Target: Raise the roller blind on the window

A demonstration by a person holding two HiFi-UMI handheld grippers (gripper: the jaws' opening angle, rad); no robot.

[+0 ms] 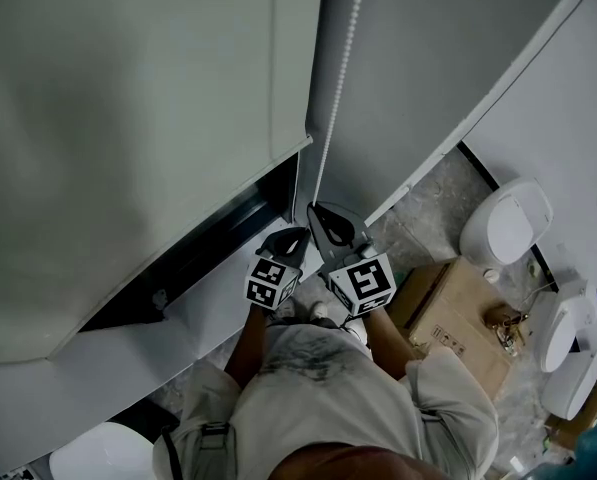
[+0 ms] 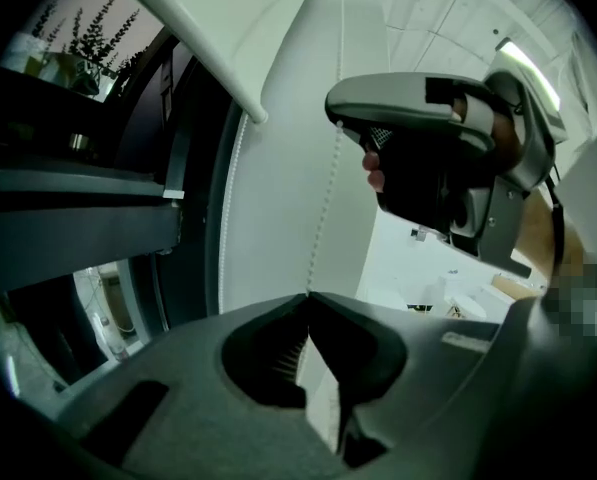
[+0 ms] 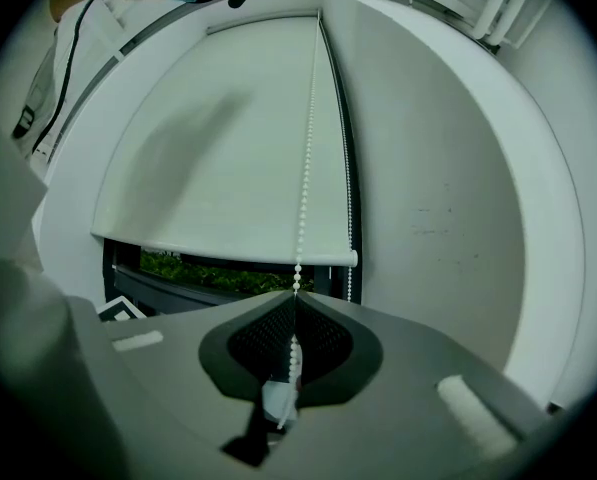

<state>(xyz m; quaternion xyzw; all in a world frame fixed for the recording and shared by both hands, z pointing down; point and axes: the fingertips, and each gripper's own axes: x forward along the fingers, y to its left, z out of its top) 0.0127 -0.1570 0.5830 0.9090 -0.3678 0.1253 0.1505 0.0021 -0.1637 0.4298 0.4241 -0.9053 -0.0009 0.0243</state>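
Bead chain drops from the top centre of the head view down to both tools. The right hand-held gripper is clamped on it, with beads passing between its closed jaws. The left hand-held gripper, just below and left of it in the head view, is pinched narrow on the same chain at its tips. The roller blind fills the upper middle of the right gripper view, its bottom bar above a dark window gap showing greenery.

The white roller blind hangs partly raised, its bead chain taut in front.
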